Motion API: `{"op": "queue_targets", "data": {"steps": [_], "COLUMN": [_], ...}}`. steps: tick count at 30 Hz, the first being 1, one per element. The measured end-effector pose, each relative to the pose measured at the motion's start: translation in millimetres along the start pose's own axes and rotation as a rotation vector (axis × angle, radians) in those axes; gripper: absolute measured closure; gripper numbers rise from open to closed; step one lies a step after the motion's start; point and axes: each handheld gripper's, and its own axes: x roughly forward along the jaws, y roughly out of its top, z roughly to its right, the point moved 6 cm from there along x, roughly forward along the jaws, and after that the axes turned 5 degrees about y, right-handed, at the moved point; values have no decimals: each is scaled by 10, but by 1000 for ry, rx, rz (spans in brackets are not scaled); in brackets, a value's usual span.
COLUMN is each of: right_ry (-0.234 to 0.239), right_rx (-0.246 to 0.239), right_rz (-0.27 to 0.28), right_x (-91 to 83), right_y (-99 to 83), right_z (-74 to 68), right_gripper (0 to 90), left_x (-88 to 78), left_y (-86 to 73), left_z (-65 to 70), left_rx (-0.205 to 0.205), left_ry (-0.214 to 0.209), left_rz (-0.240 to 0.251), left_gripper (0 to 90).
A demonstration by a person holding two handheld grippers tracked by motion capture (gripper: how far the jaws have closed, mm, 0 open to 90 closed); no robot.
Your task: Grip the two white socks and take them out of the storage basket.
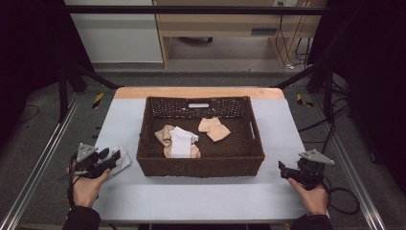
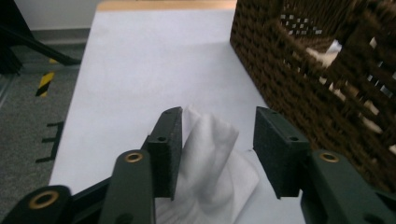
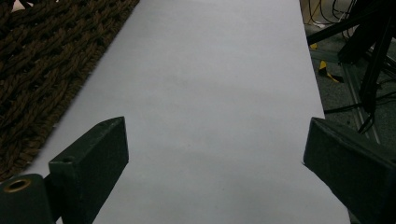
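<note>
A white cloth (image 1: 121,158) lies crumpled on the pale table to the left of the brown wicker basket (image 1: 200,165). My left gripper (image 1: 114,156) sits low over it. In the left gripper view the cloth (image 2: 210,158) stands up between the jaws of the left gripper (image 2: 218,116); it leans against one pad, the other pad is clear of it, and the jaws are open. My right gripper (image 1: 283,170) is held to the right of the basket, near its front corner. In the right gripper view the right gripper (image 3: 217,126) is wide open over bare table (image 3: 210,70).
Inside the basket lie a white cloth (image 1: 181,142) on top of a beige one (image 1: 165,135), and a second beige piece (image 1: 214,128) towards the back. The basket wall (image 2: 303,79) is close to the left gripper. The basket's side (image 3: 42,60) runs along the right gripper's left.
</note>
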Motion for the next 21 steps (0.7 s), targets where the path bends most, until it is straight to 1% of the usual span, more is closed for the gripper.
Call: {"op": "queue_targets", "data": {"steps": [3,6,8,9,13,16,20,21], "right_ry": [0,-3,-5,-5,-5,-6,-3,-3], "right_rx": [1,1,-4,1,0,1,2,2], "right_rz": [0,-3,-4,-5,-6,-3,0,-1], "right_x": [1,6,14,16,17,13,14,15], "right_y": [0,-5,-7,-8,-10,-8,-4,-3], "right_z": [0,3,10,8,4,6,9,9], "right_gripper": [69,69,70,70,69,69,69,69], "left_x": [-73,-136,-177,-201,-260,-272,-267,-250], "left_y": [130,264,364,432,652,798,1004,1078], "left_z": [22,69,124,165,310,414,611,700], "left_rx": [-14,-8,-6,-11,-7,1,21,32], "left_ry": [-9,-24,-38,-47,-82,-94,-112,-119], "left_rz": [47,77,98,116,165,185,208,214], "left_gripper": [493,499,500,500,497,495,494,493]}}
